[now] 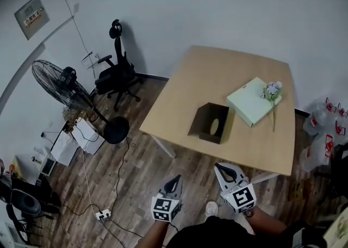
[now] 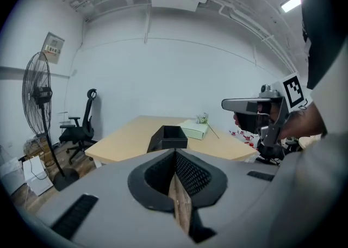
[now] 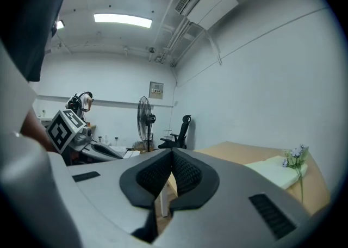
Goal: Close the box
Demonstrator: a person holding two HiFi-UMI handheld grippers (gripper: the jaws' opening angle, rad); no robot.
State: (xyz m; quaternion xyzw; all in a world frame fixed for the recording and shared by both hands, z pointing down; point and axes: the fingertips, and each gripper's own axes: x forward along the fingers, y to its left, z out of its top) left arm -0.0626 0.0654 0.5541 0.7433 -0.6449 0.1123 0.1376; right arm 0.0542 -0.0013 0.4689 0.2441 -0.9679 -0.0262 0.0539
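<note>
A black box [image 1: 211, 123] stands open on the light wooden table [image 1: 217, 73], near its front edge. Behind it to the right lies a pale green lid [image 1: 250, 101] with a sprig of flowers [image 1: 272, 92] resting on it. My left gripper [image 1: 173, 184] and right gripper [image 1: 227, 172] hang side by side over the floor, short of the table and close to my body. In the left gripper view the gripper [image 2: 175, 157] is shut and empty, pointing at the box [image 2: 169, 137]. In the right gripper view that gripper [image 3: 171, 157] is shut too, with the lid [image 3: 274, 168] off to the right.
A standing fan [image 1: 57, 84] and a black office chair [image 1: 117, 73] stand left of the table. Cables and a power strip [image 1: 102, 215] lie on the wooden floor. Packs of water bottles [image 1: 321, 127] sit right of the table.
</note>
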